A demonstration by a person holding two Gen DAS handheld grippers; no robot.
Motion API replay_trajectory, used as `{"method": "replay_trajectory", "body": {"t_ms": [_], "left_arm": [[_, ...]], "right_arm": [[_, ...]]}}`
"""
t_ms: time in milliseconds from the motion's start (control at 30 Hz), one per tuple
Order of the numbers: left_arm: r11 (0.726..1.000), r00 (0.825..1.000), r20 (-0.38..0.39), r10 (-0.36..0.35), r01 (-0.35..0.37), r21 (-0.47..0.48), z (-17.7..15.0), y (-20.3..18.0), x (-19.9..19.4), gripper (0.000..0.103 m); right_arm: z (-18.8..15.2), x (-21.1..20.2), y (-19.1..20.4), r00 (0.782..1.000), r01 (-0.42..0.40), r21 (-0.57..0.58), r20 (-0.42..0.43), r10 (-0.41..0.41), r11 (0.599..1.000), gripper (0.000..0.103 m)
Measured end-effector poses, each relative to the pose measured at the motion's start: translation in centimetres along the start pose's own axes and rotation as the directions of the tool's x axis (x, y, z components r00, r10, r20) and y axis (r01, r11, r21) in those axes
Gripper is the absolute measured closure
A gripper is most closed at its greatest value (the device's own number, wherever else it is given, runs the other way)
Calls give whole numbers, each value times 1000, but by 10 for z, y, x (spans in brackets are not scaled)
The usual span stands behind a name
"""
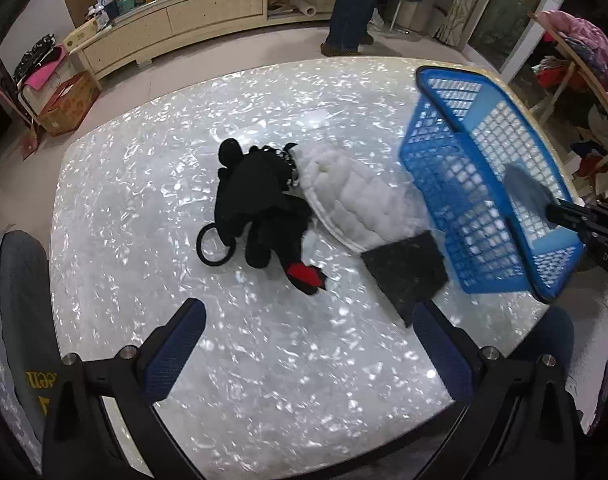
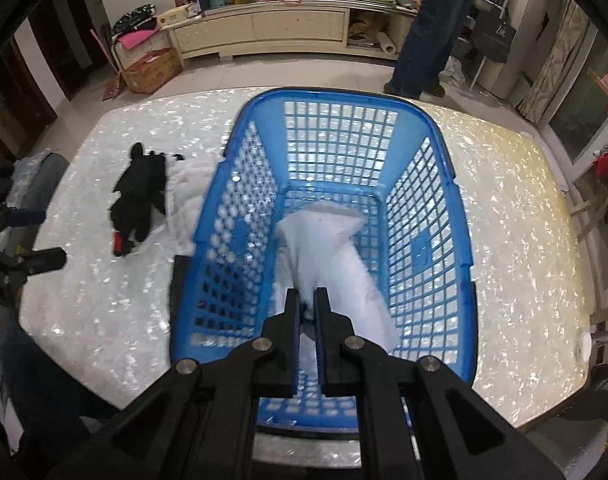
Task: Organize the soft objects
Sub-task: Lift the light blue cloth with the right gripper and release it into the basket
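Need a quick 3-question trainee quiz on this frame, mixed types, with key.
1. True or false: the right gripper is shut on the white cloth over the blue basket.
2. Which lies on the table nearest the black plush toy? A) white quilted pad B) red mug C) glass bottle
3. Fill in: the left gripper is ____ and holds nothing.

Key: 1 true; 2 A; 3 open
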State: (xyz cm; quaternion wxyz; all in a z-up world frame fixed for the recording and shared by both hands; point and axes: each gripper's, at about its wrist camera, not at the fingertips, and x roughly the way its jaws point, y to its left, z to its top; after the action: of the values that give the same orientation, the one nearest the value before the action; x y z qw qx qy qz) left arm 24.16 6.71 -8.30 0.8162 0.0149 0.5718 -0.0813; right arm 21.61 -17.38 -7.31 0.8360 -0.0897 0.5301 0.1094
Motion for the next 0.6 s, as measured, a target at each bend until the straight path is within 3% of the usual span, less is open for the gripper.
{"method": "replay_trajectory", "body": {"t_ms": [367, 600], "left_arm": [[1000, 999, -45, 6, -8, -30, 36, 29, 51, 0], [999, 996, -82, 39, -42, -32, 51, 44, 88, 0]], "right_arm": [[10, 32, -4, 992, 112, -45, -47, -114, 993, 97], [20, 22, -17, 983, 180, -41, -16, -181, 983, 97]]}}
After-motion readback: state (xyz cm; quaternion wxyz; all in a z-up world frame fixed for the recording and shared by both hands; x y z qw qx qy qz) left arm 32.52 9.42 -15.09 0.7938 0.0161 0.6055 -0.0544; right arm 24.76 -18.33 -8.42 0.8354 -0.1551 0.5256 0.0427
